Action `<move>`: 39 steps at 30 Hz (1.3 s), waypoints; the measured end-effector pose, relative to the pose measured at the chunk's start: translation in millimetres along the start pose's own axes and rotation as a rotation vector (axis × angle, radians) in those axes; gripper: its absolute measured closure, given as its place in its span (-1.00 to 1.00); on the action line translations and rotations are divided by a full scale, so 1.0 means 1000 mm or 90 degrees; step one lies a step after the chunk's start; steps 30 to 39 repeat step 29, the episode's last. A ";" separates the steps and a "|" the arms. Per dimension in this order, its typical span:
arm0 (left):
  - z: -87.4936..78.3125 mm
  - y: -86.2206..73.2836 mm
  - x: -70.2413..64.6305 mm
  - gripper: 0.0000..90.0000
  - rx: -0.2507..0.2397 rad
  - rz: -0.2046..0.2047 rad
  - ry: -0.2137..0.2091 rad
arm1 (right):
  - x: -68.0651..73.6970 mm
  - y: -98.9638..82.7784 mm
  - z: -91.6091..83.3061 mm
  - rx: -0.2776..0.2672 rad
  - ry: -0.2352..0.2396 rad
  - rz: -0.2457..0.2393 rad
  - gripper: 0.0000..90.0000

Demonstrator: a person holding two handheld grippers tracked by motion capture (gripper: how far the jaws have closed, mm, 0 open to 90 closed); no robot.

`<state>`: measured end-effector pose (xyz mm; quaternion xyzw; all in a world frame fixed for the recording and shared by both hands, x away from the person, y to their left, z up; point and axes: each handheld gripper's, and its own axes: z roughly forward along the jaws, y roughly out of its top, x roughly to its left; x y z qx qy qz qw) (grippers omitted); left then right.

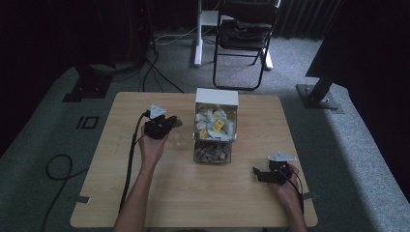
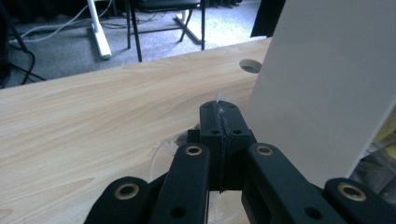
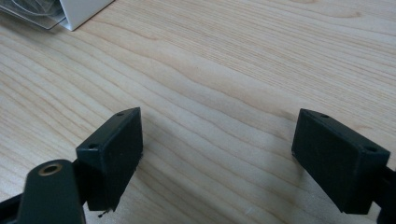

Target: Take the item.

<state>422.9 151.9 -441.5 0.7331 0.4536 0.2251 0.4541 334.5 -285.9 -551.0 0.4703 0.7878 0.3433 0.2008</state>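
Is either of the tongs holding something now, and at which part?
The left tongs are shut on the thin edge of a clear plastic piece; what it is cannot be told. The right tongs are open, holding nothing.

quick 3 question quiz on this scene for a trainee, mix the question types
1. True or false: the left claw is shut on a thin clear plastic piece.
2. The right claw is: A, open over bare wood; B, shut on a sachet; C, inside the box.
3. Fill in: on the floor beyond the pale wooden table stands a black folding ____.

Key: 1 true; 2 A; 3 black folding chair.
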 end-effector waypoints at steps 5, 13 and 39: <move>0.004 -0.002 0.002 0.74 -0.002 -0.010 -0.013 | 0.000 0.000 0.000 0.000 0.000 0.000 -0.64; -0.003 -0.001 0.004 0.27 0.001 -0.006 -0.001 | 0.000 0.000 0.000 0.000 0.000 0.000 -0.64; -0.018 -0.023 0.031 0.05 0.012 -0.040 0.062 | 0.000 0.000 0.000 0.000 0.000 0.000 -0.64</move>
